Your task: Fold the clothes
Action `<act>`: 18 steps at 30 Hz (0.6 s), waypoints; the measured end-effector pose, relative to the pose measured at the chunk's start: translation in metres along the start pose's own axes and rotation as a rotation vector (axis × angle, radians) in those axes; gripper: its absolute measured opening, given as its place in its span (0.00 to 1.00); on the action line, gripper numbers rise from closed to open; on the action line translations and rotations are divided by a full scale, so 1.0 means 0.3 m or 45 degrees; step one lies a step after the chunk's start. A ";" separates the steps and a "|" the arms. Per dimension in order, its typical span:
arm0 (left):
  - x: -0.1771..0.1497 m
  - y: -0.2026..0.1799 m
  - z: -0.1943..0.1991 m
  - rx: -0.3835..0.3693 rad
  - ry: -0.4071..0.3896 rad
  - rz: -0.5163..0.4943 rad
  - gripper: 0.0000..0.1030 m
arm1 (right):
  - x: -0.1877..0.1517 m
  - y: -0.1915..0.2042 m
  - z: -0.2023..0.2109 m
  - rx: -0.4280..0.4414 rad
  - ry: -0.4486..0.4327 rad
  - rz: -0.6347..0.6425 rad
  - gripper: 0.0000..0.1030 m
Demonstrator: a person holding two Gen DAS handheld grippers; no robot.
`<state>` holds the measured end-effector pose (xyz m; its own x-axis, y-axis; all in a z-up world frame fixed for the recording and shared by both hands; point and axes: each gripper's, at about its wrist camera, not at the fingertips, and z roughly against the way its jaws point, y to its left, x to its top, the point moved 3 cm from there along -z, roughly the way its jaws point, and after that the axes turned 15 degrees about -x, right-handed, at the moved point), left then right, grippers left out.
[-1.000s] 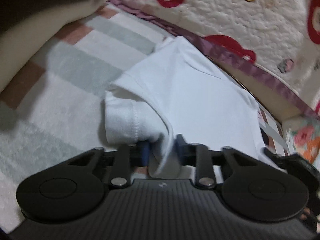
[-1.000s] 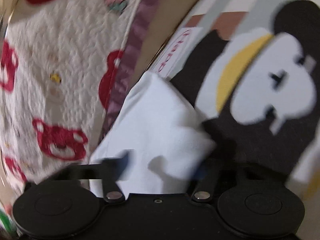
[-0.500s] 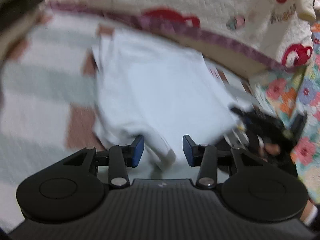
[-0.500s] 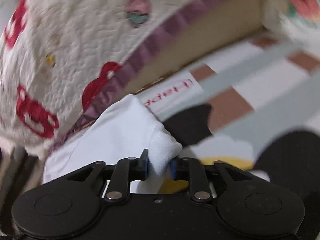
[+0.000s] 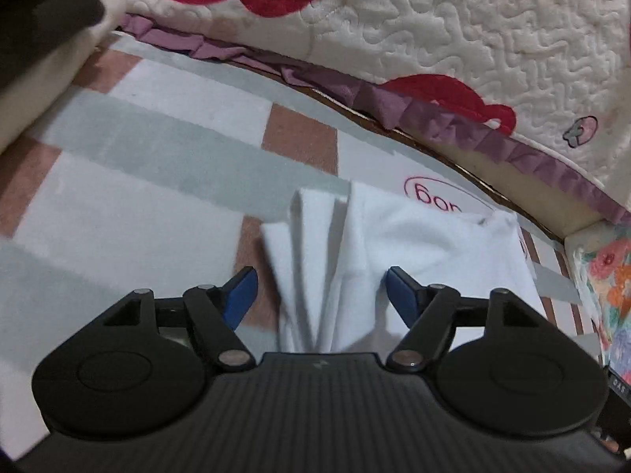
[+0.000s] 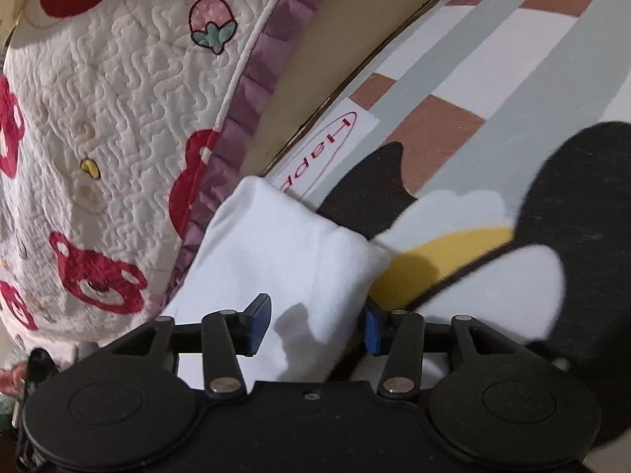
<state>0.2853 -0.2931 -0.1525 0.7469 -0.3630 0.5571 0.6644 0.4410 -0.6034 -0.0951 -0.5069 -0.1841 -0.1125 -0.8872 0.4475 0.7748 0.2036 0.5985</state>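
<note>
A folded white garment (image 5: 394, 252) lies on a checked grey, white and brown rug (image 5: 138, 165). In the left wrist view its layered folded edge fans out between my fingers. My left gripper (image 5: 321, 295) is open, its blue pads apart on either side of the cloth. In the right wrist view the garment (image 6: 284, 252) lies folded with one corner toward the rug's cartoon figure. My right gripper (image 6: 315, 325) is open, with the cloth lying between its fingers.
A quilted bed cover with red bears and a purple frill (image 5: 453, 118) hangs along the far side of the rug; it also shows in the right wrist view (image 6: 118, 118). A black, white and yellow cartoon rug (image 6: 512, 236) lies right of the garment. Floral fabric (image 5: 607, 276) sits at the right edge.
Both grippers have opened and let go of the garment. The garment, lifted a second ago, now lies folded on the rug.
</note>
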 end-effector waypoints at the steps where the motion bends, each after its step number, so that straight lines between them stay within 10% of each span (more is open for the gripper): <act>1: 0.001 -0.008 -0.013 -0.008 0.007 -0.037 0.71 | 0.005 0.006 -0.008 0.003 -0.009 0.002 0.53; 4: 0.005 -0.031 -0.049 -0.032 0.027 -0.148 0.70 | 0.023 0.041 -0.009 0.046 -0.036 0.065 0.55; 5: 0.001 -0.048 -0.046 -0.032 0.031 -0.182 0.52 | 0.030 0.055 -0.006 0.066 -0.045 0.095 0.55; 7: -0.008 -0.081 -0.041 -0.032 0.039 -0.249 0.26 | 0.044 0.085 0.002 0.106 -0.064 0.155 0.16; 8: -0.012 -0.097 -0.039 -0.032 0.042 -0.283 0.23 | 0.050 0.099 0.005 0.126 -0.073 0.184 0.16; 12: -0.070 -0.224 0.006 0.026 0.002 -0.601 0.20 | 0.077 0.158 0.020 0.206 -0.110 0.304 0.16; 18: -0.108 -0.284 0.040 0.060 -0.036 -0.670 0.20 | 0.070 0.151 -0.010 0.086 -0.091 0.419 0.16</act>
<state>0.2042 -0.3091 -0.1123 0.3115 -0.5233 0.7932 0.9468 0.2419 -0.2123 -0.0605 -0.5173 -0.1494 0.0914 -0.7387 0.6679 0.7344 0.5029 0.4557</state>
